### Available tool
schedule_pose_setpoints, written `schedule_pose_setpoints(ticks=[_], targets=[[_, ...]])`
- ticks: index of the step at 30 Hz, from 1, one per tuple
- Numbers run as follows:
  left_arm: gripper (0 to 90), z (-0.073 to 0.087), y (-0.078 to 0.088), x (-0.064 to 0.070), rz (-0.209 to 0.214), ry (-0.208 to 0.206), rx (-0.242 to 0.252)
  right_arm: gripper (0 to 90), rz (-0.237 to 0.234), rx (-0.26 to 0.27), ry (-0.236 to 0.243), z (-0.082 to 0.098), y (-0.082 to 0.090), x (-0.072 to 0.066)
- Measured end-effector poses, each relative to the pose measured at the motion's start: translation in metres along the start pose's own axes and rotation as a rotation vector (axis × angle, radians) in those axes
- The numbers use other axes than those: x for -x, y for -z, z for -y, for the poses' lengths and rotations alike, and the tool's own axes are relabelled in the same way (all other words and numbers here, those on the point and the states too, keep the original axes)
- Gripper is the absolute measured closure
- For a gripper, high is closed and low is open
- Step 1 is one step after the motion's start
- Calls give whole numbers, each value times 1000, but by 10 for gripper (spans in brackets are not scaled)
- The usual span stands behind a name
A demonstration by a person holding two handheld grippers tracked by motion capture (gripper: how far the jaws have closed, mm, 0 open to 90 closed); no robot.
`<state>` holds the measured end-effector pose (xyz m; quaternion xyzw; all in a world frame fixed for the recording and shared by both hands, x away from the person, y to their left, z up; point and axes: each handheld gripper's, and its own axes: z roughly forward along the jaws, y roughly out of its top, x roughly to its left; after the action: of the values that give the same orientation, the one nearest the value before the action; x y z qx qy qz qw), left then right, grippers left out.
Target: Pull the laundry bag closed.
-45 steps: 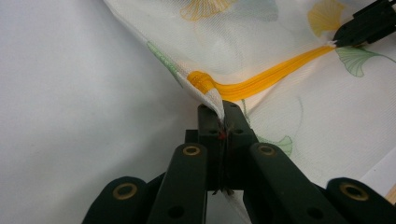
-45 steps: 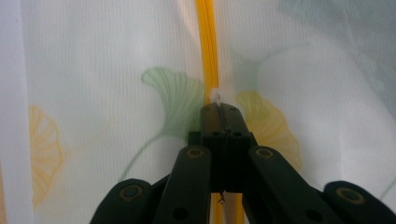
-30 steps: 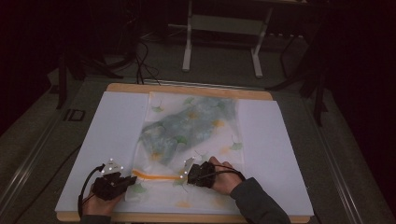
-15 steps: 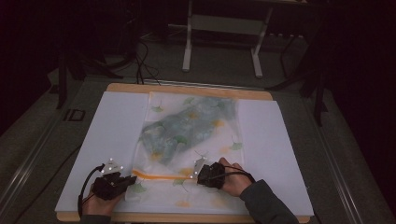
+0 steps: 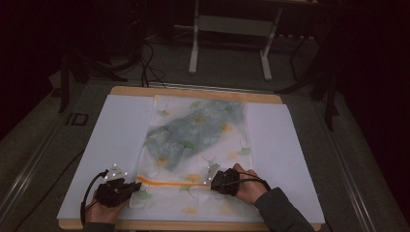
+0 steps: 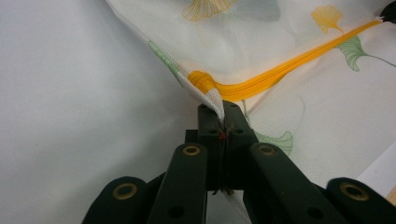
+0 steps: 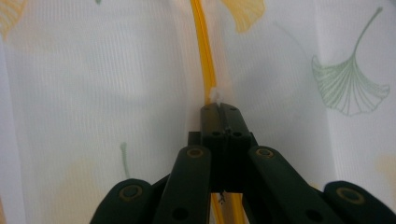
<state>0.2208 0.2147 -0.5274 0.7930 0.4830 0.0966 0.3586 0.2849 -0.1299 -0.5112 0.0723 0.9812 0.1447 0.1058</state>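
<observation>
Cloth [image 5: 198, 145]: thin white fabric printed with green and yellow ginkgo leaves, lying flat along the middle of the white sheet [image 5: 111, 140] on the table [image 5: 193, 91]; a blue-green bundle shows through its far half.
Orange band [image 5: 164, 182]: runs across the near end, between both grippers.
Left gripper [image 6: 223, 116]: fingers clamped on the cloth's corner at the band's end.
Right gripper [image 7: 223, 114]: fingers pinched together on the band.

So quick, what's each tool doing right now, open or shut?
Left tool: shut, pinching the corner of the ginkgo-print mesh bag.
Right tool: shut, pinching the bag's orange zipper.
</observation>
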Motion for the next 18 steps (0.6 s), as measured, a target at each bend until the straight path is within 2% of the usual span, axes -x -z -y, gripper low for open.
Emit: schedule_pose_setpoints(ticks=[10,18], targets=[[885,0,0,0,-2,1,0,900,15,-22,3,14,5,3],[885,0,0,0,-1,2,-1,900,28,-30,-19,29,11,6]])
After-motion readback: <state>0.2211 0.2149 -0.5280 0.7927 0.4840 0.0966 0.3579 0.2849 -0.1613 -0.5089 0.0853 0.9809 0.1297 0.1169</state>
